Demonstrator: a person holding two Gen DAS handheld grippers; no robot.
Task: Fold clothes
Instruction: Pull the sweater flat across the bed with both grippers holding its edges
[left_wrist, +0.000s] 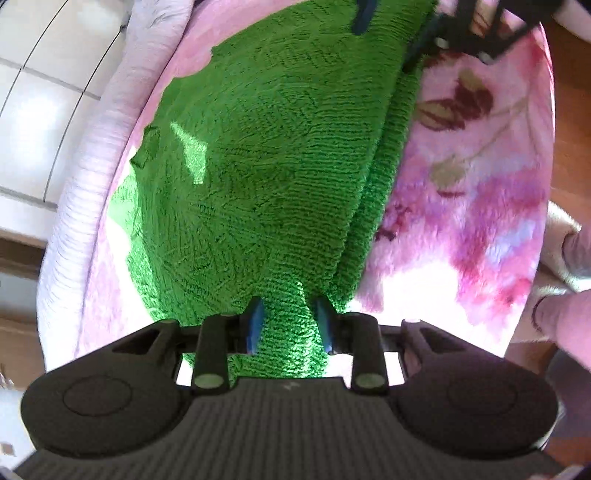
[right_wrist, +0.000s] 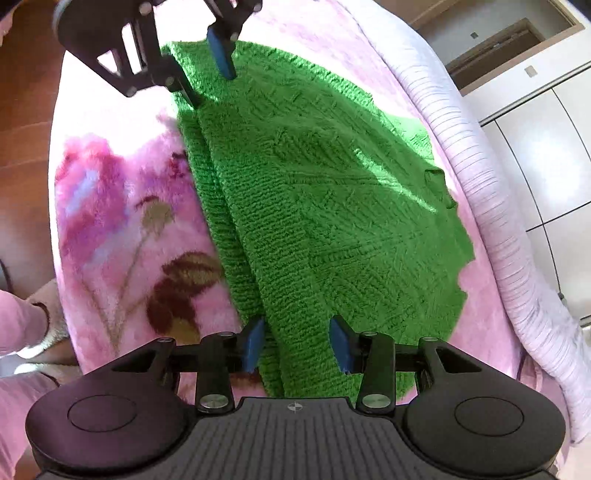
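A green knitted garment (left_wrist: 266, 177) lies folded on a pink flowered blanket (left_wrist: 476, 192); it also shows in the right wrist view (right_wrist: 325, 206). My left gripper (left_wrist: 290, 325) has its blue pads closed in on a bunched end of the garment. My right gripper (right_wrist: 297, 343) straddles the opposite end with its pads apart, the fabric lying between them. Each gripper shows at the far end of the other's view: the right gripper (left_wrist: 399, 33), the left gripper (right_wrist: 207, 70).
A pale lilac ribbed bed edge (left_wrist: 85, 177) runs along the blanket's far side, also seen in the right wrist view (right_wrist: 491, 184). White cabinet doors (right_wrist: 546, 147) stand beyond it. Wooden floor (left_wrist: 572, 110) and the person's pink-clad legs (right_wrist: 18, 325) are on the near side.
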